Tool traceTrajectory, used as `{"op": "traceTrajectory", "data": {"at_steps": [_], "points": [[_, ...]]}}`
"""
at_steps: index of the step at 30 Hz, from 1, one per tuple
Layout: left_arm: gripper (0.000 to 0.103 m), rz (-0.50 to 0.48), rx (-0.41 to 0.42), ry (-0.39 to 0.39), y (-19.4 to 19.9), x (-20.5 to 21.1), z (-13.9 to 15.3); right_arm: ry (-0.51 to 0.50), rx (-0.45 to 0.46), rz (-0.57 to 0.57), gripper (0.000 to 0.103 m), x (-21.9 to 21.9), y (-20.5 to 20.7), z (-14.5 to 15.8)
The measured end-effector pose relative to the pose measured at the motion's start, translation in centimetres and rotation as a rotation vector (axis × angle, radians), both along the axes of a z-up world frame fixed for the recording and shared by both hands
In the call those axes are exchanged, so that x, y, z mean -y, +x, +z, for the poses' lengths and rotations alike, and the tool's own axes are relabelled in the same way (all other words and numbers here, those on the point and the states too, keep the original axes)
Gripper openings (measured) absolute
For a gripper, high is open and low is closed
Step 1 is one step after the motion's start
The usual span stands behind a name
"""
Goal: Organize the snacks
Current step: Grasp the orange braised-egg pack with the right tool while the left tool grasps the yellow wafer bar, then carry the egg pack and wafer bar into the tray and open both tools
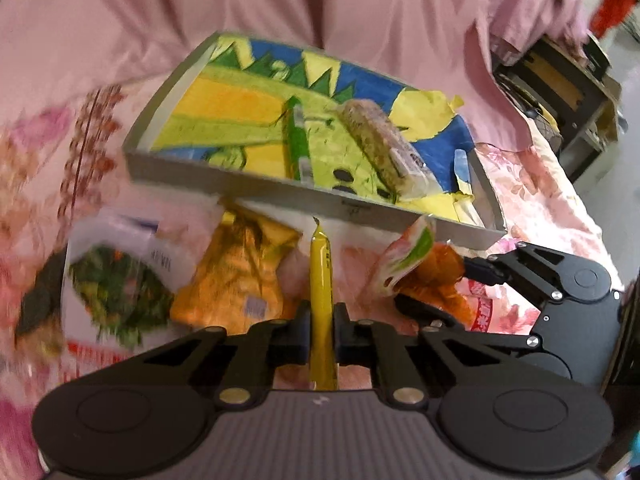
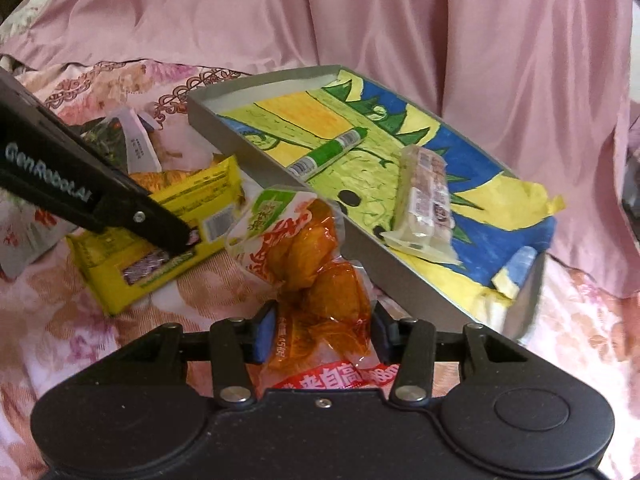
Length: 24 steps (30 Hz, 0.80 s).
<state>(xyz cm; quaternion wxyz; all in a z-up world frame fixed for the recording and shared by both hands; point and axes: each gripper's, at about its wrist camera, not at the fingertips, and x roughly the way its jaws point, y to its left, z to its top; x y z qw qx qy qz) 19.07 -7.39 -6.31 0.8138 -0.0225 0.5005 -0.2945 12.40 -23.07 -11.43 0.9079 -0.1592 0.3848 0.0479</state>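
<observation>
Left claw (image 1: 322,320) pinching yellow snack pack (image 1: 321,280). Right claw (image 2: 322,334) clamped on orange snack pouch (image 2: 316,272). Both beside grey tray (image 2: 360,240) on bed.

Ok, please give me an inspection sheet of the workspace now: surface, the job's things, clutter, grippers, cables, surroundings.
Surface: pink floral bedcover, creased.
Job's things: grey tray lined with a coloured drawing, holding a green tube and a clear wrapped snack bar; yellow packet, orange snack pouch and white packet with a greens picture outside it.
Clutter: a torn yellow paper edge hangs over the tray rim.
Grippers: left gripper shut on the yellow packet, seen edge-on; right gripper shut on the orange snack pouch.
Cables: nothing seen.
Surroundings: pink draped cloth behind; dark shelf unit at one side.
</observation>
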Motion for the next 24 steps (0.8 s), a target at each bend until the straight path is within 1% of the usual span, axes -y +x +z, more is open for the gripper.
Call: {"op": "traceTrajectory", "data": {"at_steps": [1, 4, 5, 7, 9, 11, 15, 17, 18, 20, 24], "points": [[0.011, 0.016, -0.028, -0.011, -0.1, -0.3, 0.0, -0.007, 0.005, -0.002, 0.049, 0.0, -0.2, 0.2], [0.011, 0.063, -0.096, -0.089, -0.5, -1.7, 0.4, -0.025, 0.033, 0.0, 0.049, -0.3, -1.2, 1.0], [0.011, 0.08, -0.109, -0.116, -0.6, -2.2, 0.7, -0.03, 0.046, 0.003, 0.049, -0.3, -1.5, 1.3], [0.011, 0.105, -0.106, -0.165, -0.8, -2.8, 1.5, -0.022, 0.078, -0.005, 0.048, -0.3, -2.2, 2.2], [0.011, 0.124, -0.057, -0.198, -0.9, -3.2, 2.8, -0.003, 0.115, -0.02, 0.048, 0.0, -2.6, 3.2], [0.011, 0.147, 0.025, -0.222, -0.9, -3.4, 4.1, 0.017, 0.16, -0.038, 0.049, 0.3, -2.8, 4.1], [0.011, 0.196, 0.223, -0.212, 0.2, -2.8, 6.4, 0.067, 0.253, -0.094, 0.049, 1.4, -2.5, 5.6], [0.011, 0.212, 0.303, -0.209, 1.0, -2.5, 6.9, 0.093, 0.295, -0.12, 0.049, 2.0, -1.9, 6.1], [0.011, 0.221, 0.33, -0.209, 1.5, -2.4, 7.0, 0.104, 0.318, -0.133, 0.049, 2.3, -1.4, 6.3], [0.011, 0.242, 0.357, -0.217, 2.5, -2.4, 6.8, 0.12, 0.361, -0.15, 0.049, 2.8, -0.3, 6.9], [0.011, 0.292, 0.365, -0.238, 5.3, -2.3, 5.6, 0.136, 0.421, -0.165, 0.049, 3.3, 1.5, 7.3]]}}
